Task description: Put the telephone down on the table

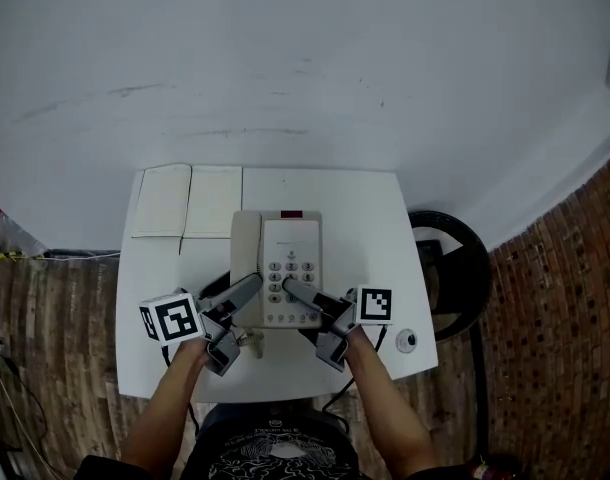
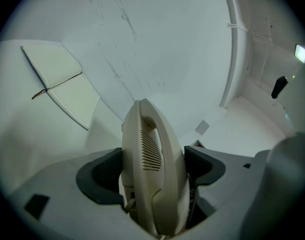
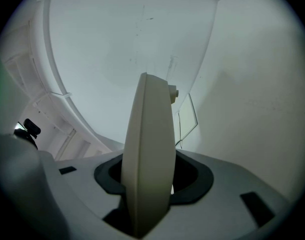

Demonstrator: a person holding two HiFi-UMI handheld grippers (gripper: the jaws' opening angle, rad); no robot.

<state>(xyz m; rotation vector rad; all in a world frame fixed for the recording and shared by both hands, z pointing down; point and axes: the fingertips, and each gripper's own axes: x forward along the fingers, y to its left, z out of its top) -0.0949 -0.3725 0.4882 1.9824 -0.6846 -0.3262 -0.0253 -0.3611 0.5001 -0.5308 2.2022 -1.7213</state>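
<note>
Watching from across the room: the cream telephone (image 1: pixel 290 258) is around the middle of the white table (image 1: pixel 370 208), though I honestly can't tell if it's resting on the top or lifted a touch. The left gripper (image 2: pixel 155 170) comes in from 7 o'clock with both jaws clamped on the handset (image 2: pixel 145 126) along the phone's left side, and the right gripper (image 3: pixel 151 180) comes in from 5 o'clock, pinching the thin edge of the phone's body. An open notebook (image 1: pixel 188 200) lies flat at 11 o'clock from the phone, and a small round thing (image 1: pixel 407 340) sits at 4 o'clock near the table corner.
</note>
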